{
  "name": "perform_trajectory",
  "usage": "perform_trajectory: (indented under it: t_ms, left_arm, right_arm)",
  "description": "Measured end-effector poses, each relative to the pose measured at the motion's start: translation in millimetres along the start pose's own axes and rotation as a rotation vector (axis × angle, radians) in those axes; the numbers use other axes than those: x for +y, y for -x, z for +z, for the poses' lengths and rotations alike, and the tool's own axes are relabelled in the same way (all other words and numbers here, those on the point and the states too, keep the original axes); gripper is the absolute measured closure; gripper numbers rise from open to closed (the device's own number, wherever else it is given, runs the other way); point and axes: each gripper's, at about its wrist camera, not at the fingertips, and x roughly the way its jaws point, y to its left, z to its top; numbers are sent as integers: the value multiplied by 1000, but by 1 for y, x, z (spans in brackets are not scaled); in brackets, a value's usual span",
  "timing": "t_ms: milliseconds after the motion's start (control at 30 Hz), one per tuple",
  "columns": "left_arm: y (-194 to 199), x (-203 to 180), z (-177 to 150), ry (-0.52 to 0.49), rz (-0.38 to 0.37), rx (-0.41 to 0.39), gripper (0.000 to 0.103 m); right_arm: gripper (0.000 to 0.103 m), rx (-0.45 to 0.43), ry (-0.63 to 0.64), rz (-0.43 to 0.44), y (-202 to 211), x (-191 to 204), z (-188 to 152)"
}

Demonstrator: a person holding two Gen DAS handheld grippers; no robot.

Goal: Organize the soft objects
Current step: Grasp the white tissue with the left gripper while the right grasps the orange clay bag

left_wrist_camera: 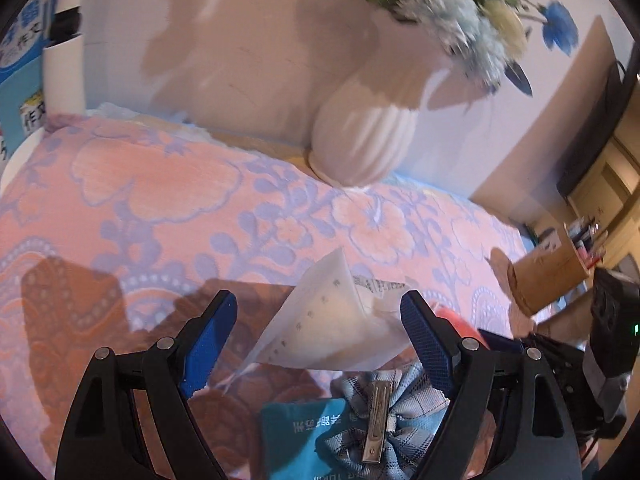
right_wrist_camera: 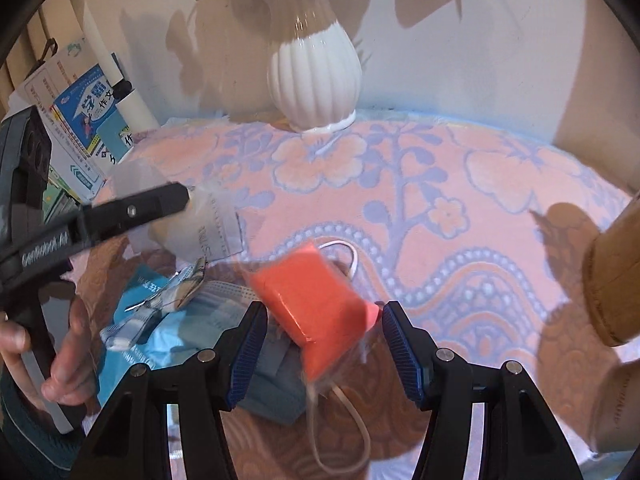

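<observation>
My left gripper [left_wrist_camera: 318, 336] is open above a white translucent packet [left_wrist_camera: 332, 320] lying on the pink floral blanket [left_wrist_camera: 160, 200]. Below it lie a grey-blue plaid hair bow with a metal clip [left_wrist_camera: 378, 420] and a teal packet [left_wrist_camera: 296, 428]. My right gripper [right_wrist_camera: 324, 344] is open with an orange wrapped mask [right_wrist_camera: 316, 304] between its blue pads, its ear loop [right_wrist_camera: 344, 420] trailing down. Whether it rests on the blanket or hangs in the air I cannot tell. In the right wrist view, the left gripper's finger [right_wrist_camera: 140, 208] reaches over the white packet [right_wrist_camera: 200, 228].
A white ribbed vase [right_wrist_camera: 314, 76] with flowers stands at the back by the wall. Books [right_wrist_camera: 84, 108] lean at the left. A brown cardboard box [left_wrist_camera: 548, 272] sits at the right edge. Blue face masks [right_wrist_camera: 248, 360] and a teal packet [right_wrist_camera: 132, 320] lie at the front left.
</observation>
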Motion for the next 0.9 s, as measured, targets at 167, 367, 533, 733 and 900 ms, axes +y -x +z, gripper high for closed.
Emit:
perform_trajectory:
  t_ms: [167,367,533,733,900]
  left_arm:
    - [-2,0,-2,-5,-27,3,51]
    - [5,-2,-5,-21,-26,-33,61]
    - [21,-2,-4,-14,-24,-101,61]
    - [26,8,-3,26,-43,-121,61]
    - [25,7,-5,9,-29,-123,61]
  right_arm:
    - [70,-69,-14,19,4,-3,-7]
    - [84,-92,-70,66,8,-16,-11]
    - [84,-145,-17,9,28,-4,-19]
    - [47,-133,-33,-52,41,-14,-7]
    - [41,-115,-30,-103,19,-14,18]
